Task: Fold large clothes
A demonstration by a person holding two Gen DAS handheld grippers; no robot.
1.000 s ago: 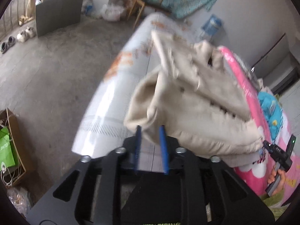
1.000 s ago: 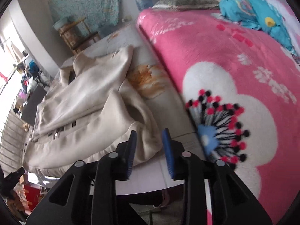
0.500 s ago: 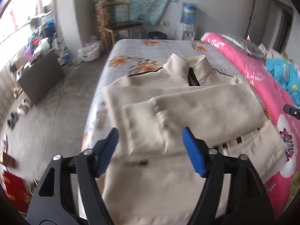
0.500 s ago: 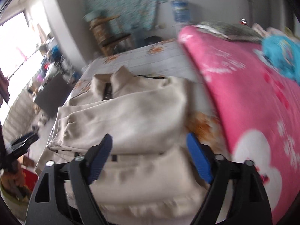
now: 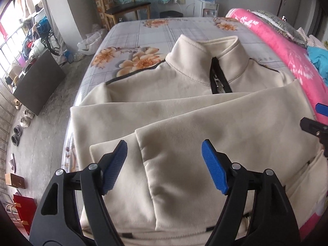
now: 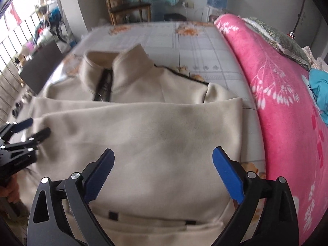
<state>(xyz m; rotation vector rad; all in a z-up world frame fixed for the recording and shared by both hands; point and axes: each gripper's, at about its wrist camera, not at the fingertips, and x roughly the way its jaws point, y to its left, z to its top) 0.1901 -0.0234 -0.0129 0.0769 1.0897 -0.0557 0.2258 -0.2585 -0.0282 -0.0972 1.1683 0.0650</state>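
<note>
Cream fleece jacket (image 5: 184, 110) lies flat on the grey floral bedsheet (image 5: 184, 28), collar and short black zip (image 5: 219, 78) toward the far end. Left wrist view: both sleeves are folded across the chest, one cuff end lying between the blue pads (image 5: 114, 164). Left gripper (image 5: 164, 164) hovers over the jacket's near-left part, jaws just opened wide, nothing clamped. Pink blanket (image 5: 287, 47) runs along the right edge of the bed; a wooden chair (image 5: 127, 8) stands beyond the bed's far end. The other gripper's tip shows at the right margin.

Right wrist view: right gripper (image 6: 164, 170) hangs above the folded sleeve on the jacket's (image 6: 143, 135) right side, jaws just spread very wide and empty, cloth lying free beneath them. Pink blanket (image 6: 276, 94) sits just beside the jacket's right edge. Left gripper (image 6: 30, 129) appears at the left border, over the jacket's far side.
</note>
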